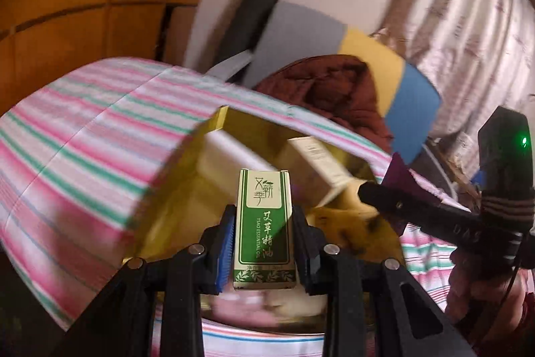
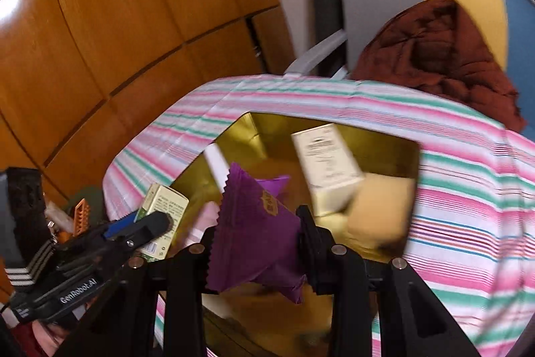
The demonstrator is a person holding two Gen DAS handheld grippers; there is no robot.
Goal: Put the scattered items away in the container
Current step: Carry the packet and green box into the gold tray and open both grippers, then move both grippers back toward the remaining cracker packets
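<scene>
Both grippers hold something over the gold box.

The left gripper (image 1: 264, 236) squeezes a green box (image 1: 264, 223). The right gripper (image 2: 257, 240) pinches a purple packet (image 2: 257, 233). The gold box (image 2: 247, 136) sits right under them.

on the green-and-cream carton (image 1: 264, 230) at six o'clock in the left wrist view we read "tsao essential oil" beside chinese characters. at eight o'clock in the right wrist view, the other gripper's black body (image 2: 78, 286) says "genrobot.ai".
</scene>
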